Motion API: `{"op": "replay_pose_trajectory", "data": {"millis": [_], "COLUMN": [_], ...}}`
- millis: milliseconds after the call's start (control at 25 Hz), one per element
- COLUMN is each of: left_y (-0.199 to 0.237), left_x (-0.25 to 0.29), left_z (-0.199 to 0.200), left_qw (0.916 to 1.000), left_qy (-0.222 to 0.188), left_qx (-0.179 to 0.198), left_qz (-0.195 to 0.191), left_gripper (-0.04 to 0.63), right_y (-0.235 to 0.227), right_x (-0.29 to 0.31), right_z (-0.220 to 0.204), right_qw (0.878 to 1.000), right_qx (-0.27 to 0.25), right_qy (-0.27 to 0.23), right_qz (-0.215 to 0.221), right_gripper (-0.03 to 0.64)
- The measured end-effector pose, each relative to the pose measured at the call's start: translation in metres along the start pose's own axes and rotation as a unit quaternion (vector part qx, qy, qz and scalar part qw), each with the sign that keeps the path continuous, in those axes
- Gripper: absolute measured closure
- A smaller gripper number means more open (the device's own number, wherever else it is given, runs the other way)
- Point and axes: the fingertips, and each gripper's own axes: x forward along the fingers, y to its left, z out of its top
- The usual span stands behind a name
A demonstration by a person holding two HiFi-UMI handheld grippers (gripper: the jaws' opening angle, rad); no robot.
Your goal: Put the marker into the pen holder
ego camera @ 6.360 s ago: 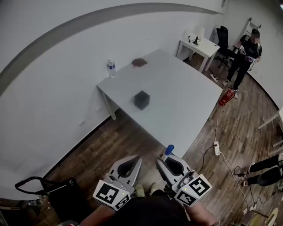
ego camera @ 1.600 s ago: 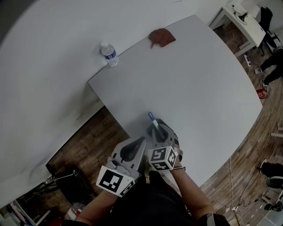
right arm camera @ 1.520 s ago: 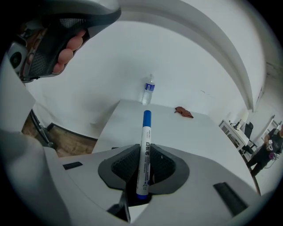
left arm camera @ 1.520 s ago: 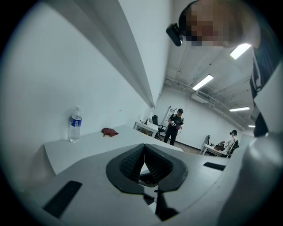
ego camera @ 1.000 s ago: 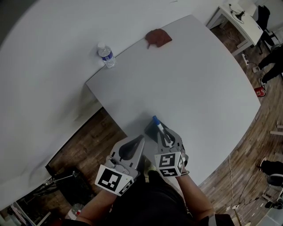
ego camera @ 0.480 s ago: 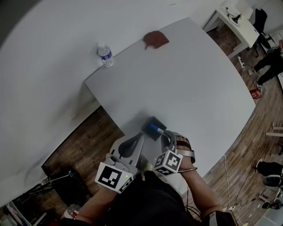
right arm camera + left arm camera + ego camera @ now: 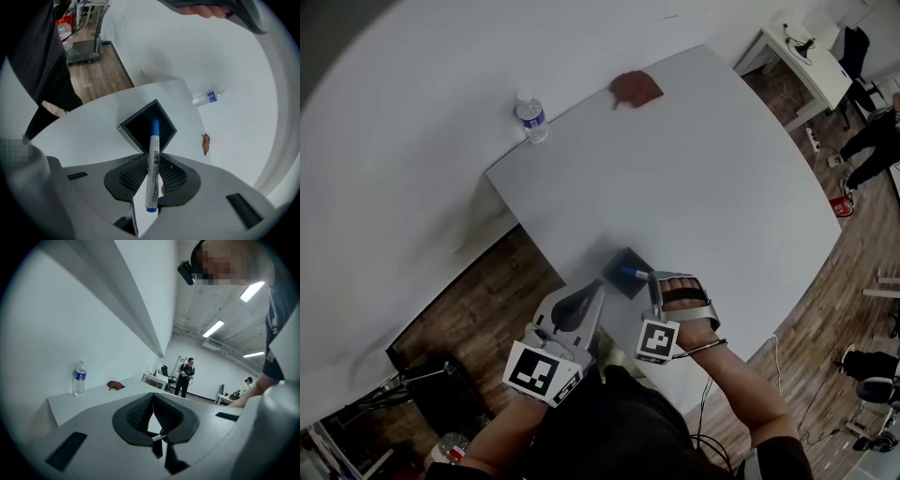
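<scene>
R gripper (image 7: 153, 156): jaws part-open, clamped on marker (image 7: 152, 166) at mid-barrel; pads press both sides of barrel. Marker runs along the jaw line, blue cap fwd, blue butt end toward camera. Cap sits over the open top of the holder (image 7: 124, 135); cannot tell if cap is below the rim. Holder: dark square box, open top, standing on table near its front edge, just ahead of R jaws. L gripper (image 7: 153, 401): jaw tips together, nothing between pads; held beside R gripper at table edge, clear of holder and marker. Surface: white table (image 7: 703, 169), rectangular, set w/ one corner against the wall (image 7: 412, 112). Bottle (image 7: 531, 117) w/ blue label upright at far-left corner; crumpled red cloth (image 7: 636, 87) at far edge, well apart from holder. Room: white walls, wood-plank floor (image 7: 478, 309). Second white table (image 7: 797, 56) at far right; a person (image 7: 872, 141) in dark clothes stands near it. Ceiling strip lights show in the left gripper view.
</scene>
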Motion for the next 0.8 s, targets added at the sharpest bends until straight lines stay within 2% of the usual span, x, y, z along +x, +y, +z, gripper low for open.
{"op": "replay_pose_trajectory", "data": {"millis": [160,360,480,800], "left_y": [0.000,-0.002,-0.003,-0.016], "left_x": [0.001,0.001,0.001,0.003], "left_z": [-0.001,0.000,-0.001,-0.002], "left_qw": [1.0000,1.0000,1.0000,0.9999], "left_qy": [0.002,0.000,-0.001,0.000], "left_qx": [0.002,0.003,0.004,0.013], "left_qz": [0.002,0.003,0.003,-0.005], "left_gripper": [0.588,0.588,0.588,0.588], "right_y": [-0.007,-0.005,-0.003,-0.017], "right_x": [0.000,-0.001,-0.005,-0.036], "right_z": [0.011,0.023,0.024,0.016], "right_qw": [0.998,0.994,0.995,0.996], "right_qx": [-0.049,-0.091,-0.076,-0.047], "right_qy": [-0.025,-0.051,-0.061,-0.070], "right_qz": [-0.031,-0.023,-0.011,-0.031], "right_gripper": [0.538,0.527,0.515,0.508]}}
